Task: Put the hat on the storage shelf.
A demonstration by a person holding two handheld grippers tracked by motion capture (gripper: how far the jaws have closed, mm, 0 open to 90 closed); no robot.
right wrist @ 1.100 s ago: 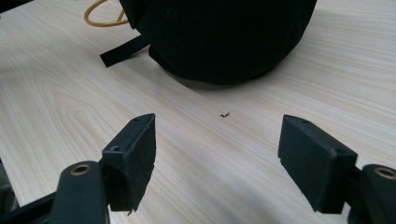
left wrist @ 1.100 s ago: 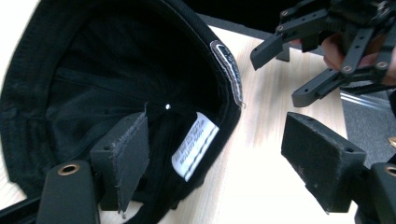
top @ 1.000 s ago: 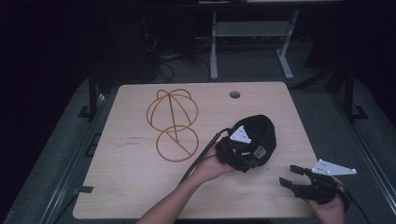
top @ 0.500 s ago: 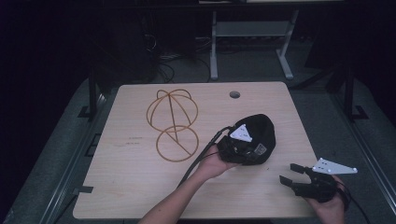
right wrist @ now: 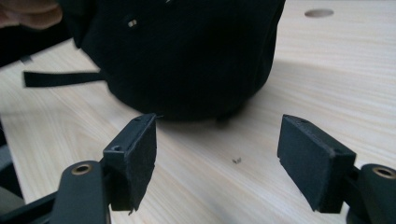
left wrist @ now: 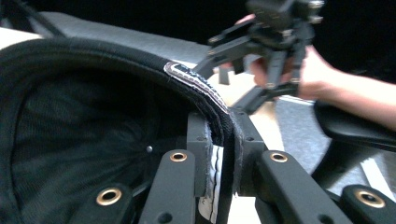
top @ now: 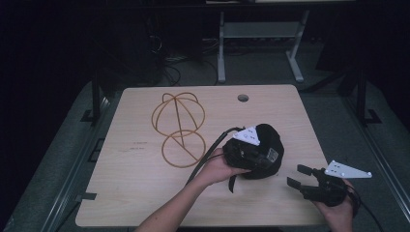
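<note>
A black cap [top: 270, 145] lies on the wooden table [top: 135, 183], right of its middle. My left gripper [top: 256, 154] reaches into it from the left. In the left gripper view its jaws have just been closing and are now shut on the cap's rim [left wrist: 219, 126], with the dark lining [left wrist: 70, 121] at the left. My right gripper [top: 297, 176] hovers open near the table's front right corner, a short way from the cap. In the right gripper view its pads [right wrist: 140, 154] stand wide apart in front of the cap [right wrist: 187, 56], with nothing between them.
An orange wire frame [top: 180, 121] of loops lies on the table left of the cap. A round hole [top: 243, 98] sits near the far edge. The cap's strap [right wrist: 60, 78] trails on the wood. Dark floor and a metal stand [top: 222, 53] lie beyond the table.
The left gripper has closed on the cap's rim and risen a little, tipping the cap's near edge up. The right gripper has stayed where it was.
</note>
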